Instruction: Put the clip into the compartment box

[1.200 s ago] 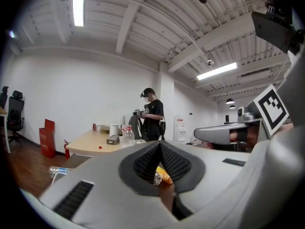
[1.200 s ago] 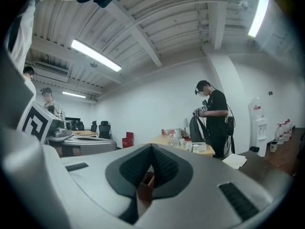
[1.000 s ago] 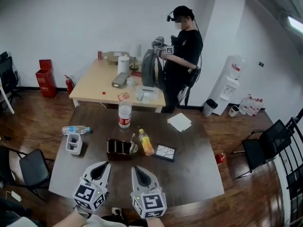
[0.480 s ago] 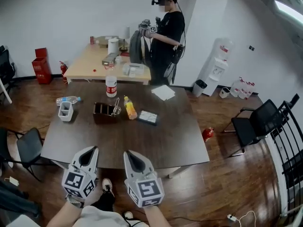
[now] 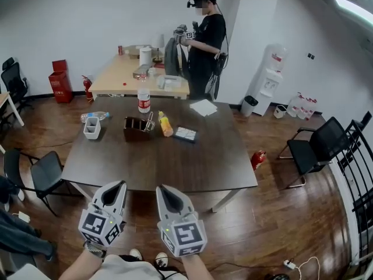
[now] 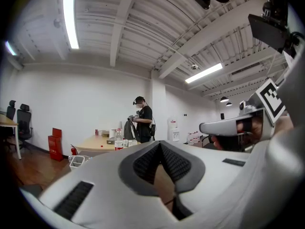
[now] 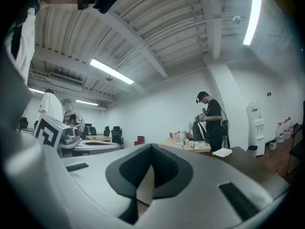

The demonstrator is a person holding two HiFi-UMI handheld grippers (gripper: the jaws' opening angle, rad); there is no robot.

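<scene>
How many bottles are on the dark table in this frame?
3: a red-labelled bottle upright at the far edge, a clear bottle lying at the far left corner, a yellow bottle lying just right of the upright one.

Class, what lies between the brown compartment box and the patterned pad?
A yellow bottle, between compartment box and patterned pad; the head view shows it.

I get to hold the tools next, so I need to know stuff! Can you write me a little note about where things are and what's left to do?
Left tool: shut, empty, held low, short of the table's near edge.
Right tool: shut, empty, beside the left one.
Compartment box: the dark box on the table's far part, next to the yellow bottle.
Clip: too small to pick out from here.
Done: nothing that shows.
Left: probably go to the table, find the clip, grip it, put it in the box.
</scene>
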